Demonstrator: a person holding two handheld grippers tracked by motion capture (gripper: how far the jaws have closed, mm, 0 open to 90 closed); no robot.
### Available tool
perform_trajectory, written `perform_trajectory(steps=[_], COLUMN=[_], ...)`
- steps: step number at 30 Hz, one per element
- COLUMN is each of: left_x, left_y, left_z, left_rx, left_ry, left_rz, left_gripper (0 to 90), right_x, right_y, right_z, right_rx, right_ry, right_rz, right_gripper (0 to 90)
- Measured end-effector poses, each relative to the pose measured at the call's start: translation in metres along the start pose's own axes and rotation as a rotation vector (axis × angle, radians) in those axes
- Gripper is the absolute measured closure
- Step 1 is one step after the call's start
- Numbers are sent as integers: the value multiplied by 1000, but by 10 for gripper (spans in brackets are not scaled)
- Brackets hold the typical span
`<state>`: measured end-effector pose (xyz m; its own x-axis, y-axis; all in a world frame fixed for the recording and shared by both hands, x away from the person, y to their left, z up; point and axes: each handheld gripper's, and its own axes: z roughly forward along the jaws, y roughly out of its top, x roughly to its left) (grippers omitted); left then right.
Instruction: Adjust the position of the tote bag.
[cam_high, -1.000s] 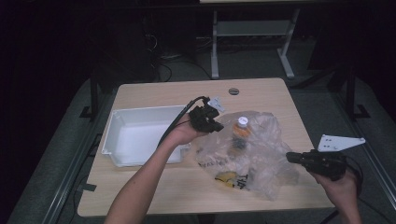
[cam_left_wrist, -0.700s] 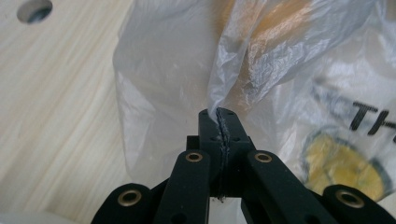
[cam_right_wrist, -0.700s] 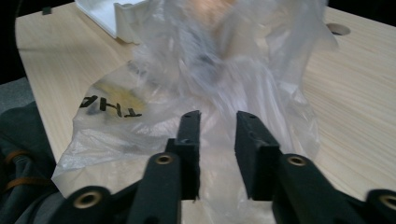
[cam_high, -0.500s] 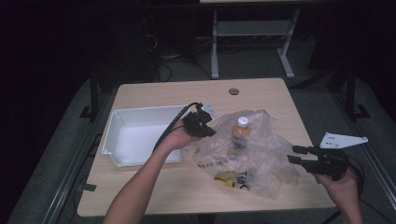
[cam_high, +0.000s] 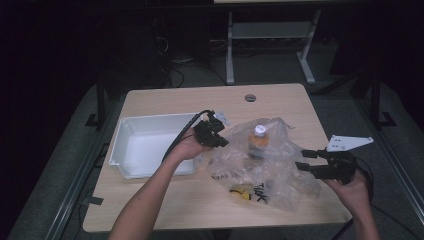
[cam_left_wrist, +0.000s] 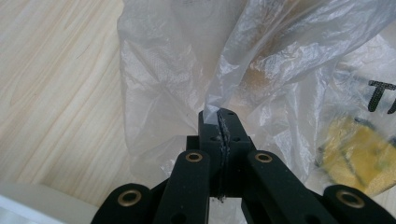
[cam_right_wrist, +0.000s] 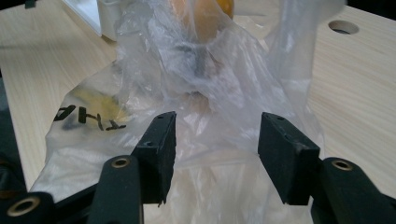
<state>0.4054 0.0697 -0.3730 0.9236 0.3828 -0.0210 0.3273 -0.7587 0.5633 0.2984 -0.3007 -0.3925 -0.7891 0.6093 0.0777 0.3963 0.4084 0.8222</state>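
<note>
We work on a thin clear plastic bag (cam_high: 260, 165) lying crumpled on the wooden table (cam_high: 165, 200), with an orange-filled bottle (cam_high: 258, 141) standing inside it and a yellow patch beside dark lettering nearer us.

Our left gripper (cam_left_wrist: 219, 122) has its jaws pressed tight together on a fold of the bag's film, which rises out from between the tips. That pinch sits at the bag's edge nearest the white tray (cam_high: 131, 144), and we judge it serves as an anchor, keeping one side of the mouth lifted and taut so the other side can be worked.

Our right gripper (cam_right_wrist: 215, 140) has just been opening its jaws; they now stand well apart, and the pads press on nothing. The bag's loose film lies just ahead of the gap and beneath it, the bottle straight beyond. We judge this hand has let go of its side to take a better hold, since a grip opposite the left one would spread the bag open around the bottle.
</note>
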Motion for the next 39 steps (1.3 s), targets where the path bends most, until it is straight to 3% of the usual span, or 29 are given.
perform_trajectory(steps=[10, 11, 13, 15, 17, 18, 20, 22, 23, 28, 33, 39], left_x=[2, 2, 2, 1, 1, 0, 1, -2, -4, -10, -14, -16], left_y=[0, 0, 0, 0, -1, -1, -1, -1, -1, 3, 8, 7], left_z=[4, 4, 3, -1, -5, -7, -11, -15, -21, -32, -48, -57], left_rx=[-10, -10, -11, -27, -36, -55, -52, -90, -103, -113, -133, -152], left_ry=[-16, -17, -17, -16, -25, -27, -27, -34, -38, -31, -20, -21], left_rz=[-14, -12, -10, -19, -15, -32, -14, -34, -24, 1, 28, 20], left_gripper=[873, 864, 858, 825, 791, 768, 741, 693, 670, 630, 563, 526], right_x=[-8, -9, -9, -8, -6, -5, -4, 0, 4, 11, 22, 28], right_y=[19, 20, 21, 24, 24, 24, 24, 24, 25, 30, 43, 52], right_z=[31, 32, 33, 35, 35, 35, 34, 32, 30, 25, 23, 25], right_rx=[17, 16, 13, 9, 4, 0, 0, -1, -19, -45, -51, -55], right_ry=[15, 28, 34, 61, 80, 87, 92, 97, 104, 114, 109, 106], right_rz=[-37, -38, -37, -55, -54, -53, -52, -60, -63, -73, -116, -142], right_gripper=[540, 634, 676, 848, 885, 889, 890, 891, 892, 892, 892, 892])
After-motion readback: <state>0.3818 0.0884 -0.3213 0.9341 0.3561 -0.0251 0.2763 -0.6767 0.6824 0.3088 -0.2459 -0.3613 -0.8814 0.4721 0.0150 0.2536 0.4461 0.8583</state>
